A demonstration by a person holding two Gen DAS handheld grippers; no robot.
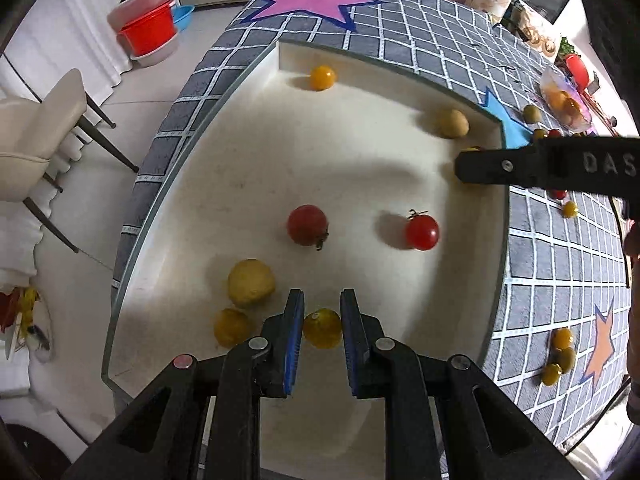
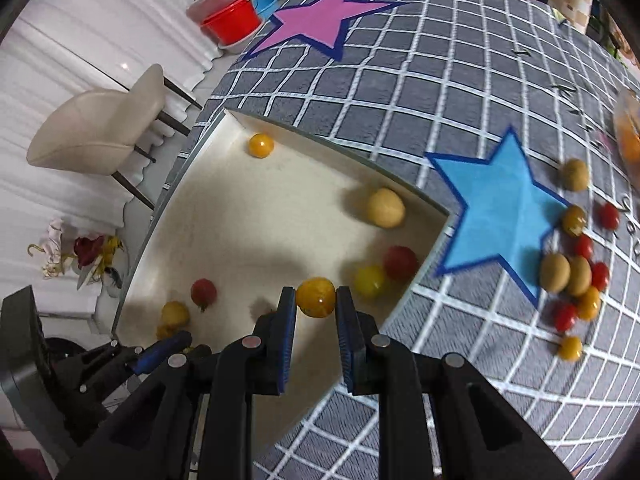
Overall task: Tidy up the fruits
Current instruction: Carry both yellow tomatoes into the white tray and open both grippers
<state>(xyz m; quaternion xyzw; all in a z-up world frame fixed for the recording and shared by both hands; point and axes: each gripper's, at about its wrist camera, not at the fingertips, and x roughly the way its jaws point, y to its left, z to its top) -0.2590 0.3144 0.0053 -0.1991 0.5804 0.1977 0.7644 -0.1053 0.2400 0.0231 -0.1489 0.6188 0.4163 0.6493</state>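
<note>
Left gripper (image 1: pixel 321 320): clenched on a yellow cherry tomato (image 1: pixel 322 328), blue pads pressing both sides, positioned above the white tray (image 1: pixel 360 60) near its 6 o'clock edge in the left wrist view.

Right gripper (image 2: pixel 316 300): clenched on an orange-yellow cherry tomato (image 2: pixel 315 297), held over the tray's corner nearest the blue star (image 2: pixel 500 208).

Tray contents, left wrist view: a small orange tomato (image 1: pixel 322 77) at 12 o'clock by the far wall; a tan round fruit (image 1: pixel 452 123) at 2 o'clock near the corner; a dark red tomato (image 1: pixel 307 225) at centre; a bright red tomato with stem (image 1: pixel 422 232) just to its 3 o'clock, apart from it; a pale yellow round fruit (image 1: pixel 251 283) at 8 o'clock, with a smaller yellow fruit (image 1: pixel 231 327) just below it. Whether those two touch cannot be told.

The right wrist view adds a yellow tomato (image 2: pixel 370 281) and a red tomato (image 2: pixel 401 263) side by side in the corner next to the blue star.

Table: covered by a grey checked cloth (image 2: pixel 440 80) with a pink star (image 2: pixel 316 24) at 12 o'clock. Loose fruits (image 2: pixel 576 276), red, yellow and tan, lie on the cloth at 3 o'clock, beyond the blue star and outside the tray.

A beige chair (image 2: pixel 104 128) stands on the floor at 9 o'clock.
</note>
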